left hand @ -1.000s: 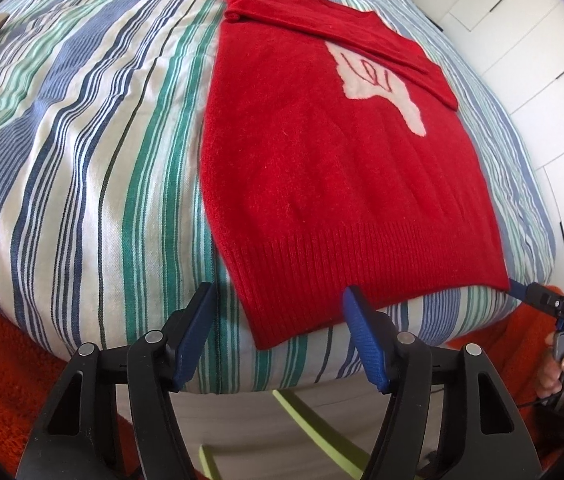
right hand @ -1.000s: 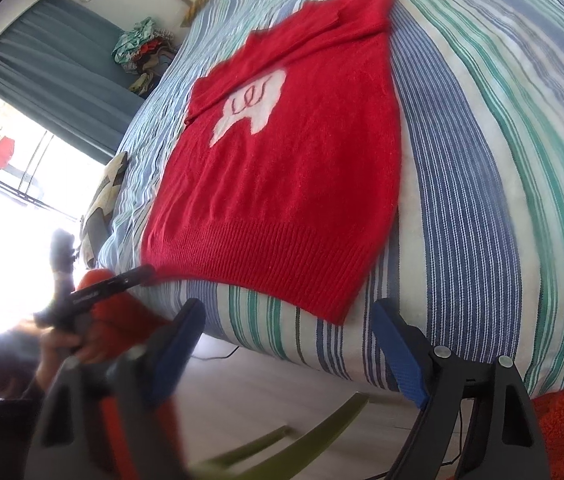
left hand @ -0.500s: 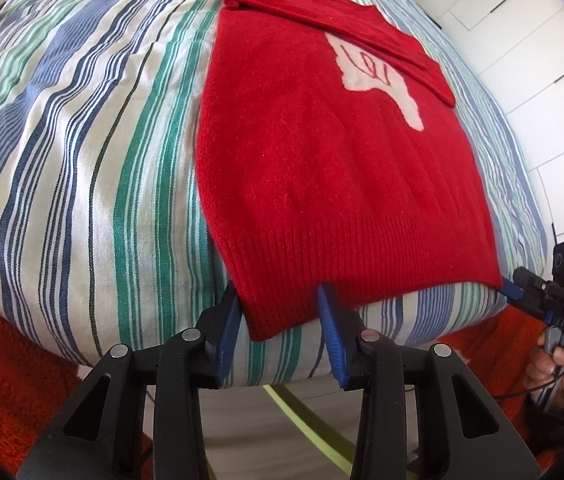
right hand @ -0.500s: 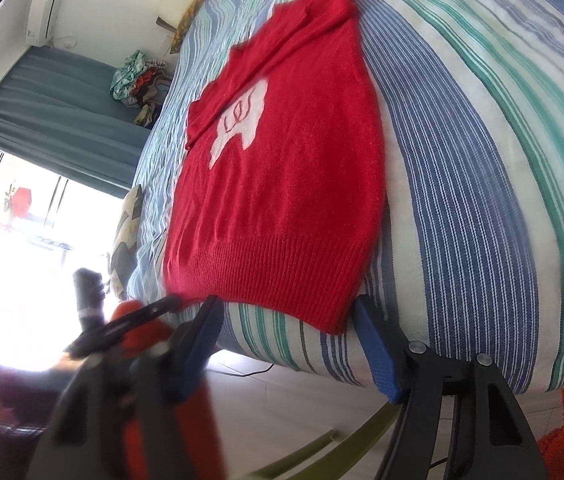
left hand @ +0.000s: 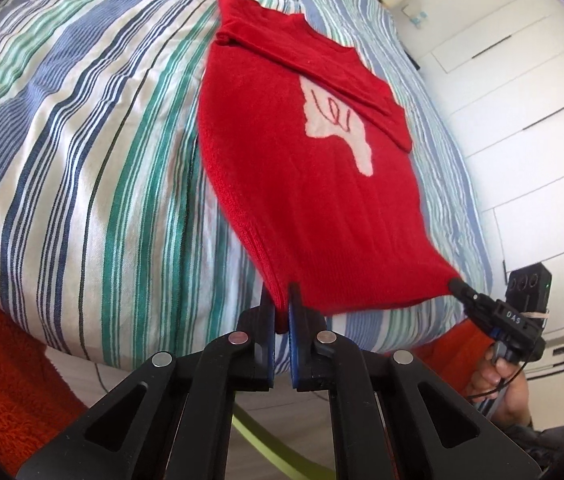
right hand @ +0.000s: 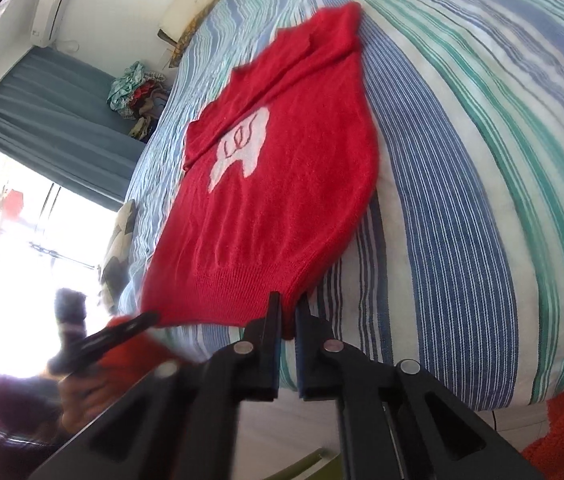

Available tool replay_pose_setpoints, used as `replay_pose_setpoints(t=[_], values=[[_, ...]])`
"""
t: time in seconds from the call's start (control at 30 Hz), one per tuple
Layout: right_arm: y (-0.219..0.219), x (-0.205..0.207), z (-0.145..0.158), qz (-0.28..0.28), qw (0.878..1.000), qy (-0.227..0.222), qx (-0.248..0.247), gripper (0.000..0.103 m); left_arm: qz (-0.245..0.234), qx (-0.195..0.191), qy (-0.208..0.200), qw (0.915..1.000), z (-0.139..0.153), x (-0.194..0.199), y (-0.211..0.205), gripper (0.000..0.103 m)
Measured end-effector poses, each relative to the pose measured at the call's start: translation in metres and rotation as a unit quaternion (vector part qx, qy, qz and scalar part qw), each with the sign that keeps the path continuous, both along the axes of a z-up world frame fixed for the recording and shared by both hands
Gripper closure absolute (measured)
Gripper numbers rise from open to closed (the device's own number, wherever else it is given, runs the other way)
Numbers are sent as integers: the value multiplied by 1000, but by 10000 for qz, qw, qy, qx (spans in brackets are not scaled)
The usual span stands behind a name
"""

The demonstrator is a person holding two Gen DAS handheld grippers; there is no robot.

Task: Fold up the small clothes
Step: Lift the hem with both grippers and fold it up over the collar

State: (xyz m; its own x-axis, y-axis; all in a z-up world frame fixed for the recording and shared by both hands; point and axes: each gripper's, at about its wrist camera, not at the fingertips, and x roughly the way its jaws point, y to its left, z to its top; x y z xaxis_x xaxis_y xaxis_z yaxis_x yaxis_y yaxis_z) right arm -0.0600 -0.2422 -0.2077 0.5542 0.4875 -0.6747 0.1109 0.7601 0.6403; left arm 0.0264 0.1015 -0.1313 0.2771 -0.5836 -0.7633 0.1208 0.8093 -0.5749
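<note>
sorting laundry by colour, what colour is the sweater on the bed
Red sweater with a white patch; clearest in the left wrist view.

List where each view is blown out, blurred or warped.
Right wrist view: the window is blown out to white, and the left gripper in front of it is smeared by blur. Left wrist view: evenly lit, only slight blur along the sweater hem. Both views: fisheye bulges the striped bed and darkens the corners.
</note>
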Motion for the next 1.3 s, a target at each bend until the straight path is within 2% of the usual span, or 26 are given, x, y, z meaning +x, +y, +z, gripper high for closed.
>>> replay_pose_setpoints(t=[0.07,0.17,0.27,0.33,0.4,0.53,0.7,0.83,0.9,1.0,1.03,1.07,1.13,1.2,1.3], values=[[-1,8,11,-51,9998,-211,-35,97,188,-285,-120,9993,13,18,4,100],[-9,36,29,-163,9984,-543,-88,97,449,-562,-420,9965,35,66,4,100],[-23,86,44,-341,9955,-844,-246,97,619,-514,-804,9935,52,127,-5,100],[-36,126,51,-471,9928,-1042,-346,97,724,-516,-849,9924,54,172,-12,100],[-46,169,57,-559,9903,-1211,-389,97,846,-431,-824,9921,50,219,-22,100],[-63,262,57,-650,9892,-1227,-480,97,1102,-95,-651,9917,29,304,-45,100],[-77,350,37,-754,9900,-964,-696,97,1130,453,-616,9906,6,362,-65,100],[-82,391,13,-810,9900,-780,-848,97,985,967,-755,9875,-8,384,-80,99],[-83,403,3,-837,9901,-724,-862,97,932,1147,-699,9865,-14,394,-85,93],[-83,412,-8,-842,9900,-676,-904,95,1005,1276,-670,9844,-11,401,-83,64],[-82,414,-9,-861,9892,-662,-981,86,1096,1327,-785,9819,-5,399,-79,46],[-82,415,-7,-883,9884,-653,-1046,66,1185,1373,-946,9789,4,394,-75,37],[-86,408,3,-941,9858,-785,-1150,50,1269,1416,-1307,9730,23,380,-67,34],[-83,394,25,-847,9799,-1089,-1438,50,1101,1414,-1575,9711,39,355,-67,34],[-57,362,54,-67,9734,-1570,-1668,50,332,1344,-2013,9697,49,301,-84,30]])
